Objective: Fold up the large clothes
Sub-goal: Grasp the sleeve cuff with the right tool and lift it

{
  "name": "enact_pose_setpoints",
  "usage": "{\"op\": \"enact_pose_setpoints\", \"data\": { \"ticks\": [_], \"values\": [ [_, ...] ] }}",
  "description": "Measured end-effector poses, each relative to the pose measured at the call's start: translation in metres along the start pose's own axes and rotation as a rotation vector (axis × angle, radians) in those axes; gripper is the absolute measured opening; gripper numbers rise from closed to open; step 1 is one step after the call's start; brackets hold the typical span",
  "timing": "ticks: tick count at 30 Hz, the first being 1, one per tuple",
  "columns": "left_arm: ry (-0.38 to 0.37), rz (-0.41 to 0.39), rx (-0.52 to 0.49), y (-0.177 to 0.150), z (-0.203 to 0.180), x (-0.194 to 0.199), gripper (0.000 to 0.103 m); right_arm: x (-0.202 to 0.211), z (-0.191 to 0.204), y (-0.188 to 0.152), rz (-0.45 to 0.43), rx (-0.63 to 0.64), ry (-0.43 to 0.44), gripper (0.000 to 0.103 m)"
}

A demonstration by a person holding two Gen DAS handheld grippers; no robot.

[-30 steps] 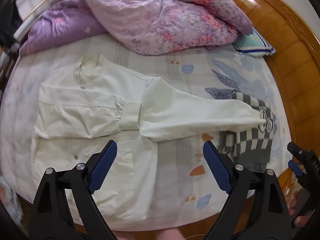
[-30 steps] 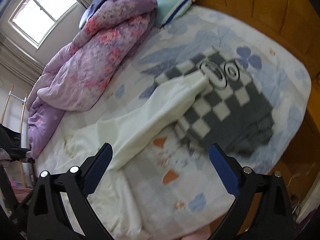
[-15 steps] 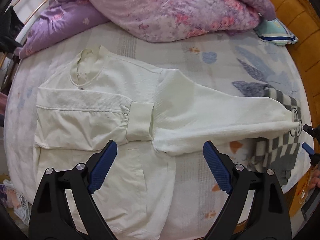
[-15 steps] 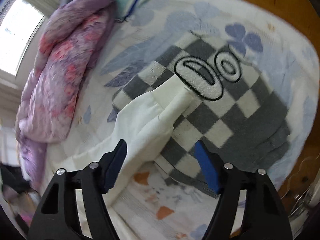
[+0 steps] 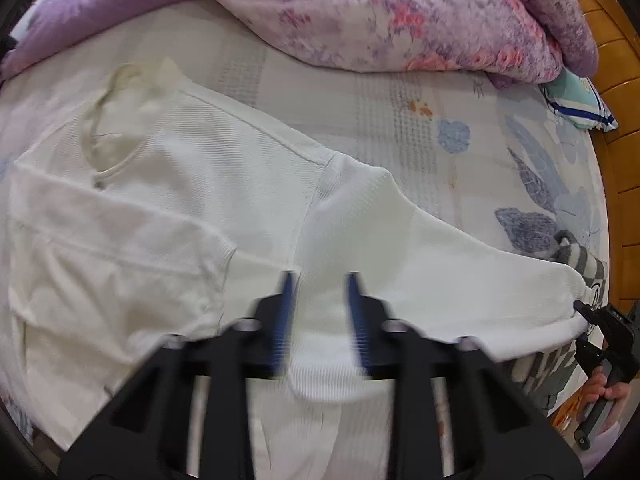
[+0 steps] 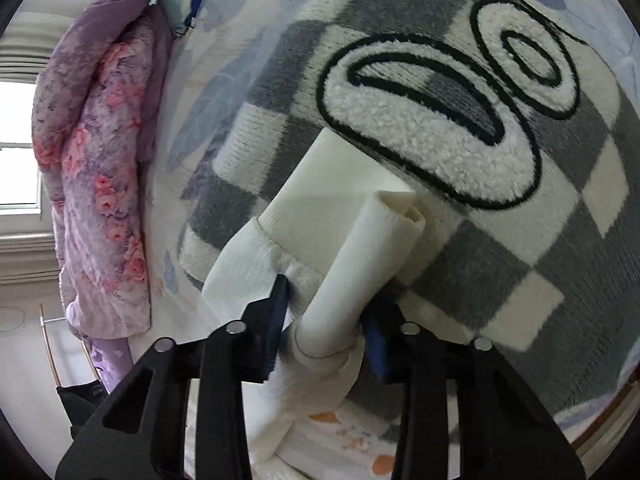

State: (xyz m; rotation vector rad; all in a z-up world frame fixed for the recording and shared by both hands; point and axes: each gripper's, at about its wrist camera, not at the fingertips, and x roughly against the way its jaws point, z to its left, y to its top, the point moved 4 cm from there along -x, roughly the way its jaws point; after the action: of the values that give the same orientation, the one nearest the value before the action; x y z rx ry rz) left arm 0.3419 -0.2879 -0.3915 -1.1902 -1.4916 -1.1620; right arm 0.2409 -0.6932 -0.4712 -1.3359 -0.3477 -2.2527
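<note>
Left wrist view takes in the bed (image 5: 400, 120) first, its pale patterned sheet bounded by a wooden frame (image 5: 616, 152) on the right. A purple and pink floral quilt (image 5: 400, 12) is heaped along the far side, with a teal pillow (image 5: 576, 100) tucked just beside it. Spread flat across the near part of the bed lies the white sweater (image 5: 208, 168), collar to the far left, one sleeve folded across the chest and the other sleeve (image 5: 460, 264) stretched out to the right. That sleeve's end rests on a grey and white checked blanket (image 6: 480, 120) with black-outlined fleecy loops.

The left claw (image 5: 318, 320) points steeply down at the sweater near the underarm; its blue jaws have just been closing and now stand narrow, with a raised fold of white knit between them, though motion blur hides whether the pads press on it. The right claw (image 6: 326, 320) has also just been closing, and its pads squeeze the bunched sleeve just behind the ribbed cuff (image 6: 340, 200), which lies on the blanket. A hand (image 5: 608, 392) holds that claw's handle at the right edge of the left wrist view.
</note>
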Motion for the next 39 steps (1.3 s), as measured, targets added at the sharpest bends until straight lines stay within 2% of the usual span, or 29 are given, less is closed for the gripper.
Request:
{"op": "enact_pose_setpoints", "data": {
  "ticks": [1, 4, 5, 8, 11, 14, 18, 21, 25, 28, 30, 33, 34, 37, 39],
  "values": [
    [0.014, 0.02, -0.02, 0.004, 0.0, -0.012, 0.007, 0.0, 0.002, -0.001, -0.021, 0.026, 0.003, 0.026],
    [0.064, 0.092, -0.034, 0.006, 0.007, -0.054, 0.006, 0.006, 0.006, -0.005, -0.066, 0.081, -0.005, 0.019],
    [0.063, 0.131, -0.014, 0.003, 0.011, -0.068, 0.001, 0.013, 0.009, -0.007, -0.086, 0.08, 0.008, 0.018],
    [0.005, 0.225, 0.012, -0.013, 0.016, -0.104, 0.0, 0.044, 0.021, -0.01, -0.148, 0.063, 0.108, 0.015],
    [0.014, 0.194, 0.019, -0.021, 0.019, -0.113, 0.0, 0.074, 0.047, -0.013, -0.162, 0.099, 0.234, 0.01],
    [-0.013, 0.182, 0.088, -0.02, 0.026, -0.112, 0.001, 0.101, 0.091, -0.02, -0.184, 0.23, 0.309, 0.007],
    [0.006, 0.155, 0.043, -0.021, 0.024, -0.112, 0.002, 0.12, 0.168, -0.048, -0.184, 0.427, 0.438, 0.007],
    [-0.013, 0.134, 0.07, -0.022, 0.027, -0.111, 0.003, 0.126, 0.212, -0.071, -0.139, 0.511, 0.539, 0.007],
    [-0.05, 0.094, 0.074, -0.029, 0.035, -0.109, 0.004, 0.131, 0.274, -0.112, -0.073, 0.66, 0.622, 0.007],
    [-0.111, 0.054, 0.094, -0.034, 0.045, -0.107, 0.004, 0.13, 0.305, -0.143, -0.01, 0.694, 0.656, 0.007],
    [-0.16, 0.056, 0.118, -0.035, 0.052, -0.106, 0.004, 0.13, 0.325, -0.169, 0.002, 0.739, 0.653, 0.007],
    [-0.149, 0.107, 0.127, -0.034, 0.057, -0.09, 0.003, 0.13, 0.346, -0.207, 0.033, 0.764, 0.641, 0.007],
    [-0.138, 0.094, 0.132, -0.032, 0.059, -0.072, 0.003, 0.13, 0.348, -0.219, 0.041, 0.766, 0.644, 0.007],
    [-0.156, -0.017, 0.104, -0.026, 0.074, -0.002, 0.003, 0.128, 0.37, -0.272, 0.048, 0.817, 0.622, 0.007],
    [-0.148, -0.052, 0.072, -0.024, 0.094, 0.041, 0.003, 0.121, 0.381, -0.3, 0.071, 0.822, 0.629, 0.007]
  ]
}}
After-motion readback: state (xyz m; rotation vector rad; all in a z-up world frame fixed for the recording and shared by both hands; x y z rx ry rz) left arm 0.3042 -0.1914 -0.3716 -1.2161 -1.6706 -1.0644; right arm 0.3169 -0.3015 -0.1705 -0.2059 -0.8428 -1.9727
